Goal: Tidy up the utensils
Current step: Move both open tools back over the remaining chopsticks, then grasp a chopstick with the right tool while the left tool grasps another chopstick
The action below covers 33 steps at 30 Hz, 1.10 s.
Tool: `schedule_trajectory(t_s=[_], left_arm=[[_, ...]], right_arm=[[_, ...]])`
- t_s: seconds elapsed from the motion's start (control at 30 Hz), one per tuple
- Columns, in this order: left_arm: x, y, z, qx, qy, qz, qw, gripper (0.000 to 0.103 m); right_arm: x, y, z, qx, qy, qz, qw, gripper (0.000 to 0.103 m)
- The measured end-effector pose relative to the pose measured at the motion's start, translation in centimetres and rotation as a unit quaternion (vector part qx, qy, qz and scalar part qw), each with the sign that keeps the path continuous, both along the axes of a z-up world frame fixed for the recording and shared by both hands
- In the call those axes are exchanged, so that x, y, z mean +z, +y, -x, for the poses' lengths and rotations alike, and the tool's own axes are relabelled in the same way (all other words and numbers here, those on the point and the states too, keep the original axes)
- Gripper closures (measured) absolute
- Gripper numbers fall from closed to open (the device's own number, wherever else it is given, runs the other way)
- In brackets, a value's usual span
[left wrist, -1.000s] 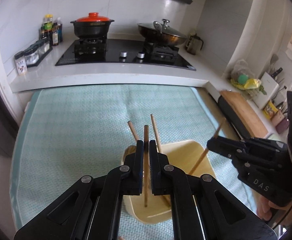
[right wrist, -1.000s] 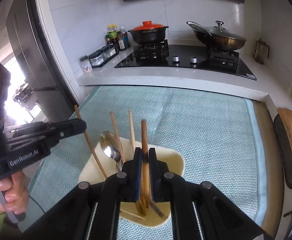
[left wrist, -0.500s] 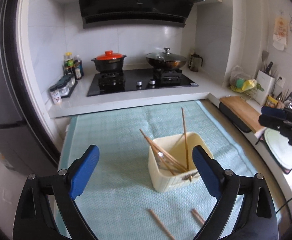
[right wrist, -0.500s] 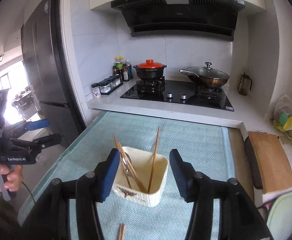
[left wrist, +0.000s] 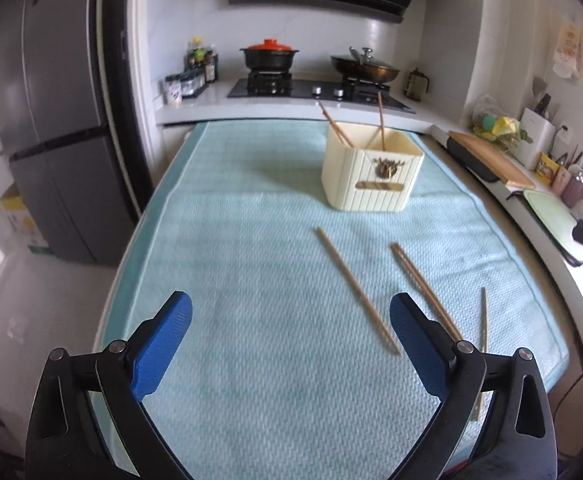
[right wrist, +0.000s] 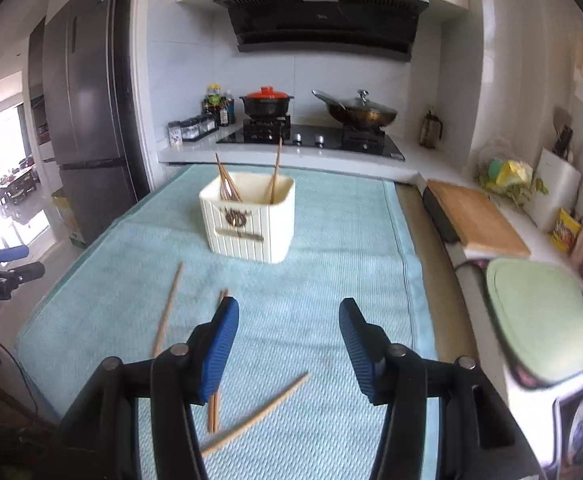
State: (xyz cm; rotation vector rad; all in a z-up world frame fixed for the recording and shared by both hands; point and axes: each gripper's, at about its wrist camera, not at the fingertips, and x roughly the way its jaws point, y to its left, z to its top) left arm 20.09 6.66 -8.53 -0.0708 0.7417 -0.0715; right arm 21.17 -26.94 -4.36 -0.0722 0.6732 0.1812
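4 loose wooden chopsticks (right wrist: 166,309) lie flat on our tabletop's teal mat (left wrist: 251,264); left hand-held gripper (left wrist: 291,344) still spreading, right hand-held gripper (right wrist: 289,346) half spread, both empty, ready to fill the cream ribbed holder (right wrist: 247,218)

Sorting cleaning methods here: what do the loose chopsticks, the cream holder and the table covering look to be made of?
Loose chopsticks: probably wood or bamboo, matte tan, no shine.
Cream holder: likely plastic, smooth with moulded vertical ribs and a brownish emblem; ceramic cannot be ruled out.
Table covering: pale teal fabric, towel-like, with a woven waffle texture and a stitched border.
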Motion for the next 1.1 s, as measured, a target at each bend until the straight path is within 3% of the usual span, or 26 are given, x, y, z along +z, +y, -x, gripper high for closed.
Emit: schedule_trajectory(t_s=[0.13,0.27,0.57,0.77,0.93,1.03,1.1], left_arm=[[-2.9,0.1,1.6,0.017,0.018,0.002,0.9997,0.004],[-4.6,-0.3,1.6,0.023,0.037,-0.020,0.9988,0.004],[-5.9,-1.9,1.6,0.012,0.046,-0.019,0.9987,0.004],[-6.4,-1.9,1.2,0.011,0.054,-0.016,0.9983,0.004],[-6.6,-1.4,1.0,0.014,0.057,-0.010,0.9982,0.004],[-6.7,-1.1,1.2,0.018,0.058,-0.008,0.9981,0.004],[-6.7,-0.7,1.4,0.024,0.056,-0.008,0.9981,0.004]], right_arm=[[-5.5,-1.1,2.3,-0.057,0.042,-0.022,0.997,0.050],[-8.7,-1.6,3.8,-0.088,0.071,-0.044,0.993,0.050],[-9.6,-2.0,3.4,-0.104,0.087,-0.067,0.988,0.050],[-11.5,-1.0,2.2,-0.090,0.124,-0.073,0.985,0.051],[-13.7,0.0,-1.1,-0.073,0.154,-0.061,0.983,0.065],[-15.8,0.9,-3.5,-0.066,0.194,-0.049,0.978,0.085],[-16.8,1.7,-4.3,-0.058,0.213,-0.039,0.975,0.085]])
